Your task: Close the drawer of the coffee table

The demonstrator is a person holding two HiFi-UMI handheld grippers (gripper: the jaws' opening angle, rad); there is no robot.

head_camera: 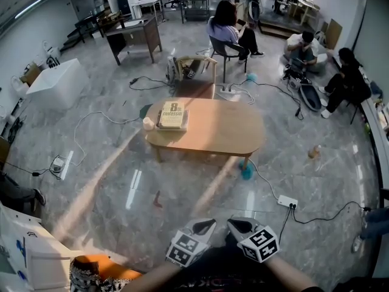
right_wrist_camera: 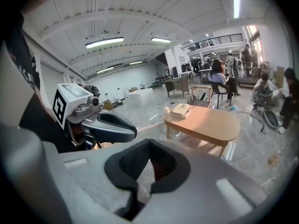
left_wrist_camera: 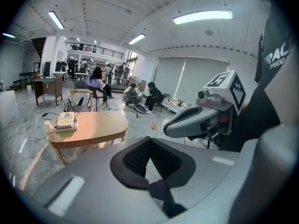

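Note:
The oval wooden coffee table (head_camera: 225,129) stands mid-floor, some way ahead of me. A book (head_camera: 172,115) and a small white cup (head_camera: 148,123) rest on its left end. Its near side panel (left_wrist_camera: 88,138) shows in the left gripper view, but I cannot tell how far a drawer stands out of it. Both grippers hover side by side at the bottom of the head view, well short of the table. My left gripper (head_camera: 203,225) is shut and holds nothing, with its tips meeting (left_wrist_camera: 158,189). My right gripper (head_camera: 240,225) is likewise shut and holds nothing (right_wrist_camera: 135,191).
A chair (head_camera: 197,66) stands just behind the table. Cables and a power strip (head_camera: 287,201) lie on the floor to the right, another strip (head_camera: 59,164) to the left. Seated people (head_camera: 230,29) are farther back. A white box (head_camera: 55,84) sits at far left.

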